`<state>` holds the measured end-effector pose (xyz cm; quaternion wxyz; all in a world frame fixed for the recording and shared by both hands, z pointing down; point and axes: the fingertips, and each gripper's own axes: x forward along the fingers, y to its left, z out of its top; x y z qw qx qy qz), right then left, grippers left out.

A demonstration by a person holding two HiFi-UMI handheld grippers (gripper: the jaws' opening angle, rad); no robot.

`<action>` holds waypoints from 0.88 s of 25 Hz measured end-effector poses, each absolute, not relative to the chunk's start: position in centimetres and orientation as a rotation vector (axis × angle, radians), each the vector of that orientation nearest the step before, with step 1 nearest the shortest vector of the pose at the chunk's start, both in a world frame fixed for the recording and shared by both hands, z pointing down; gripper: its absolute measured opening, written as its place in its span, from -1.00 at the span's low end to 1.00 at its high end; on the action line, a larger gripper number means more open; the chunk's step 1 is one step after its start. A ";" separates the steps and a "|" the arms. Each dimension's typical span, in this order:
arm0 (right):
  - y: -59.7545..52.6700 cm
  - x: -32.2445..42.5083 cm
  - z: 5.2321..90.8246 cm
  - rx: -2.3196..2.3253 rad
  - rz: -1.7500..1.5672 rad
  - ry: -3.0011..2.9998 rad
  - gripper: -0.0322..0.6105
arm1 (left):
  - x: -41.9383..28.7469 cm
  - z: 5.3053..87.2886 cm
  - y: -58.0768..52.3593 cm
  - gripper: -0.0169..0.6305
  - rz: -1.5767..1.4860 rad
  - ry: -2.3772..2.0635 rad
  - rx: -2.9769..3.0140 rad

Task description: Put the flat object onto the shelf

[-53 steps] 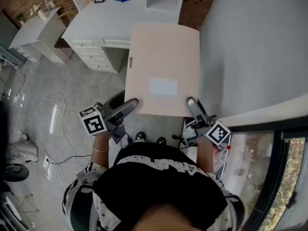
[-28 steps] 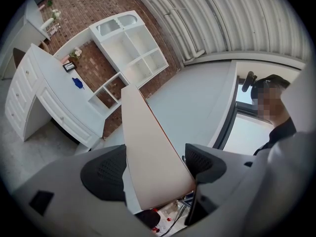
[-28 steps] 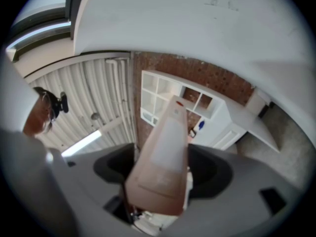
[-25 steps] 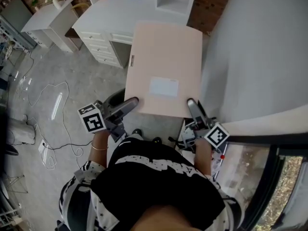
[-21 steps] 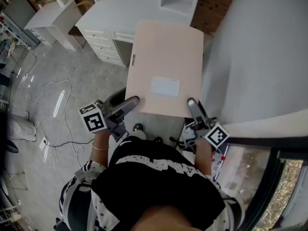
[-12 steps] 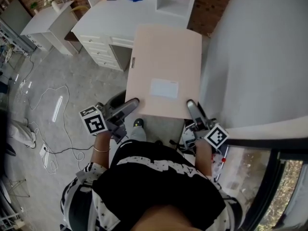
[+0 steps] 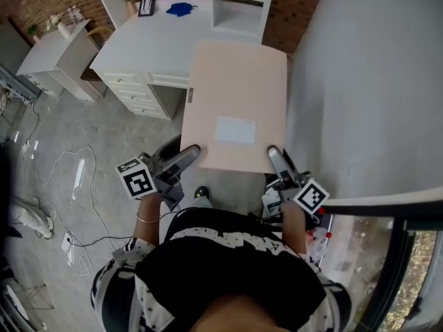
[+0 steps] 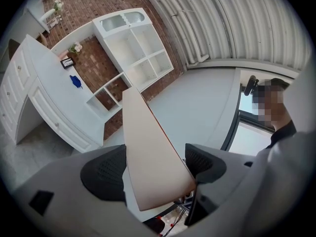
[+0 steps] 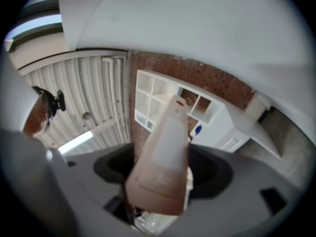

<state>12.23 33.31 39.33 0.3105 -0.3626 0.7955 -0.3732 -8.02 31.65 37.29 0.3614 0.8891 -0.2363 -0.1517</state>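
Note:
I hold a flat beige board [image 7: 235, 106] with a pale label level in the air by its two near corners. My left gripper [image 7: 185, 154] is shut on the near left corner and my right gripper [image 7: 275, 156] on the near right corner. In the left gripper view the board [image 8: 148, 152] runs edge-on between the black pads [image 8: 106, 174]. The right gripper view shows the board [image 9: 165, 157] reaching toward the white cubby shelf [image 9: 153, 102]. That shelf [image 7: 239, 5] stands on the desk just past the board's far edge.
A white desk [image 7: 145, 47] with drawers sits ahead on the left, a blue item [image 7: 181, 8] on its top. A grey wall [image 7: 360, 81] runs close along the right. Cables [image 7: 76, 178] lie on the grey floor at left, near a small white table [image 7: 52, 54].
Both grippers keep their hold on the board. The view has swayed as the person steps, and the desk and shelf sit slightly lower and nearer to the board's far edge.

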 end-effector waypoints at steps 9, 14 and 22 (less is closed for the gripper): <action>29.7 10.7 39.6 -1.015 -0.979 2.081 0.21 | -9.6 37.8 27.3 0.24 -0.388 -0.566 2.280; 24.6 8.2 39.6 -1.039 -0.998 2.077 0.21 | -12.1 38.1 22.1 0.24 -0.384 -0.557 2.264; 22.8 4.5 39.6 -1.070 -0.998 2.076 0.21 | -15.7 38.4 19.9 0.24 -0.376 -0.534 2.251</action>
